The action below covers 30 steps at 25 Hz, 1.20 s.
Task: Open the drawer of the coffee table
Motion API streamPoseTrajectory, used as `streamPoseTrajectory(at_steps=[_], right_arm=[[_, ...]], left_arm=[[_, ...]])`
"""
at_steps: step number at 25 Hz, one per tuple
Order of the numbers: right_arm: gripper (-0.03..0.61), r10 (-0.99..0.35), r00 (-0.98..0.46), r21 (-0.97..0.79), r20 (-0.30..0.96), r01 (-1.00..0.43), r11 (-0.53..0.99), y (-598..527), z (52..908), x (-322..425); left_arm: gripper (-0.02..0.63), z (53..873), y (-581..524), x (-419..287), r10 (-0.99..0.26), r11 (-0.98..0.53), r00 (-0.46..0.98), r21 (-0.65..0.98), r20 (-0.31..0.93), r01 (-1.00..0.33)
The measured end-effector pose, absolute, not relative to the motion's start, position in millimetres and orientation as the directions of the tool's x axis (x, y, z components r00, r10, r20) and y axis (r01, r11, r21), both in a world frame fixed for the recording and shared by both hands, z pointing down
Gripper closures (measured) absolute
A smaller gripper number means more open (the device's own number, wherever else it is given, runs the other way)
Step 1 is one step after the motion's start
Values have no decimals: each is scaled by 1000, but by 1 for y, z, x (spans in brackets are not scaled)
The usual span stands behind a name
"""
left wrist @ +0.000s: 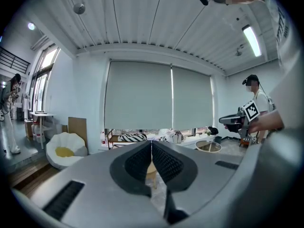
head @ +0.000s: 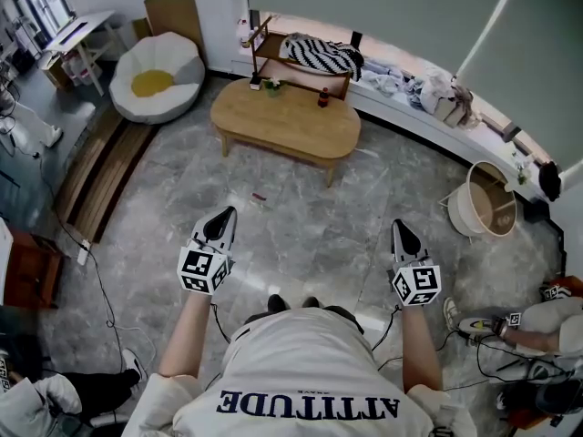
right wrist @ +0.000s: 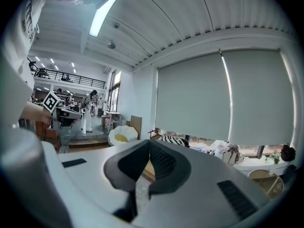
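The oval wooden coffee table (head: 287, 121) stands on the grey marble floor ahead of me, a small bottle (head: 322, 98) and a little plant (head: 271, 86) on its top. No drawer front shows from here. My left gripper (head: 221, 221) and right gripper (head: 403, 236) are held side by side in the air well short of the table, both shut with nothing between the pads. In the left gripper view the gripper (left wrist: 151, 143) has its jaws pressed together and points toward the table. The right gripper (right wrist: 148, 143) looks the same in its own view.
A wooden shelf (head: 301, 57) with a striped cushion stands behind the table. A white egg-shaped seat (head: 157, 78) is at far left, a round basket (head: 487, 198) at right. Cables and another person (head: 547, 326) sit on the floor at lower right.
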State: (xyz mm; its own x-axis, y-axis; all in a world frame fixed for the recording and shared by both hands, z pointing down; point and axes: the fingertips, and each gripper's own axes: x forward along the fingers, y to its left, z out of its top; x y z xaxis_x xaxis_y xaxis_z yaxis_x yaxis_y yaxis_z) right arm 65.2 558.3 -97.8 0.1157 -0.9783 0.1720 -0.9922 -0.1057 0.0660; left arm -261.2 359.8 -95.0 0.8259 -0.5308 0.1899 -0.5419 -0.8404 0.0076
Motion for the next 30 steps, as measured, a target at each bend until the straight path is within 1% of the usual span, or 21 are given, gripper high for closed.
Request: streamPoseTrajectory(at_steps=[12,21,30], right_arm=[[560,-970,143,71,197,-989,-131,554,-99,42],[558,-970,177,73,169,-983,-167,553,-97,19],[558,-971,169,69,167,-985,-159,544,-95,5]], left_arm=[[592,-87,357,-277,-484,-866,849,26,214,-500],[592,-83,345,-300,-478,-870,856,25,197,-492],[592,-87,335,-308,-475,-872,857,20,201,-489]])
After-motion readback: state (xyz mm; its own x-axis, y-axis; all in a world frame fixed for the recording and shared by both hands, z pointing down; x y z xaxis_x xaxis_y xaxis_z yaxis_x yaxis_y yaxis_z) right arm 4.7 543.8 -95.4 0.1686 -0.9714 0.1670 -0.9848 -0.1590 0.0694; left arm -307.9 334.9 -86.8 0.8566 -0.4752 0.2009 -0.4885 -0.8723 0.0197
